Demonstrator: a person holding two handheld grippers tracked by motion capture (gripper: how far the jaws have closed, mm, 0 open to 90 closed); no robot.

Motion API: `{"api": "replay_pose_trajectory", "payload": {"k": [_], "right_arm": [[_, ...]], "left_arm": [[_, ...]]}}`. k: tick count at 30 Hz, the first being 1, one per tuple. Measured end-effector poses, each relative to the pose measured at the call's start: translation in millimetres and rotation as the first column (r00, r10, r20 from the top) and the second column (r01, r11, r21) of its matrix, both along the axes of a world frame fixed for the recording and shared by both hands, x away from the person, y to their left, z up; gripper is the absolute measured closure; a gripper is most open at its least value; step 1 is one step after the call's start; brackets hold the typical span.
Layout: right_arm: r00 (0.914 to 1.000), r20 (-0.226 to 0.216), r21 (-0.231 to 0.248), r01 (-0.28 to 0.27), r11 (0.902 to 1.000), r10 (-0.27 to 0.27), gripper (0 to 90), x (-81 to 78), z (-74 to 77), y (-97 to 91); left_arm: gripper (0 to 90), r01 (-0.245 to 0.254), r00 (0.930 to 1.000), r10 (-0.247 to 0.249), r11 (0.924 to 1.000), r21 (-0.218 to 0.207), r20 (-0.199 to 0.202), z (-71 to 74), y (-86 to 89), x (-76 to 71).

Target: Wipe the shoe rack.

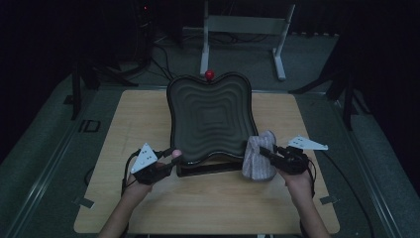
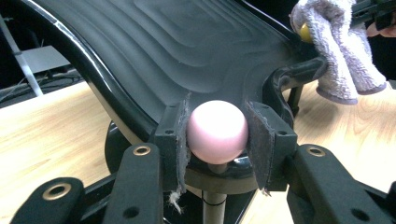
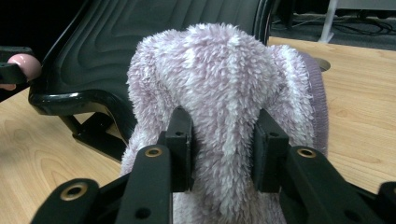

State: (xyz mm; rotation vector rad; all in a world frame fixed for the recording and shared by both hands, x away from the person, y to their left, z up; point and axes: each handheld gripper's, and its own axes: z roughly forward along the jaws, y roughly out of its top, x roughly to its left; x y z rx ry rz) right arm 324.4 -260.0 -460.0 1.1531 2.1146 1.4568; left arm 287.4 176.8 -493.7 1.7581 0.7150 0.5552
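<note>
1. Pink ball knob [image 2: 217, 131] sits clamped between the two padded jaws of the left gripper [image 2: 217, 135]; the pads press on both its sides, jaws partly closed around it.
2. That knob stands on a short post at the near-left corner of the black ridged tray [image 1: 210, 116], touching the tray's rim.
3. Same grip seen from the high view: left gripper [image 1: 171, 154] at the tray's near-left corner, knob [image 1: 176, 153] just visible at its tip.
4. Tray is tilted, far edge raised, on a dark stand [image 1: 208, 168] on the wooden table [image 1: 148, 198].
5. Red knob [image 1: 209, 75] shows at the tray's far edge.
6. Right gripper [image 3: 224, 144] is closed on a fluffy lilac-and-white towel [image 3: 224, 88]; both pads sink into the pile, cloth bunched between them.
7. From the high view, right gripper [image 1: 267, 151] holds the towel [image 1: 258, 157] at the tray's near-right corner, the cloth draped over the rim and hanging toward the table.
8. A yellow knob [image 2: 305, 33] peeks out under the towel in the left gripper view, at that same corner.
9. White metal frame [image 1: 242, 29] stands on the floor beyond the table's far side.
</note>
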Motion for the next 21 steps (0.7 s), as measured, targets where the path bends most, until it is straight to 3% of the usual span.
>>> {"api": "replay_pose_trajectory", "payload": {"k": [11, 16, 21], "right_arm": [[0.9999, -0.003, 0.012, 0.012, 0.9999, -0.012, 71.6, -6.0, -11.9, -1.0], [0.9989, -0.044, -0.014, 0.014, 0.9998, -0.015, 71.9, -9.1, -25.4, -2.8], [0.9967, -0.081, 0.012, -0.003, 0.9999, 0.004, 71.7, -16.1, -40.5, -2.5]], "left_arm": [[60.4, 0.005, 0.9999, -0.005, 1.0000, -0.004, 0.010, -1.3, -2.2, -1.9], [60.4, 0.006, 1.0000, -0.006, 1.0000, -0.008, 0.008, -1.5, -2.0, -1.8], [60.4, -0.001, 1.0000, 0.001, 0.9999, -0.014, 0.010, -2.1, -2.6, -2.5]]}}
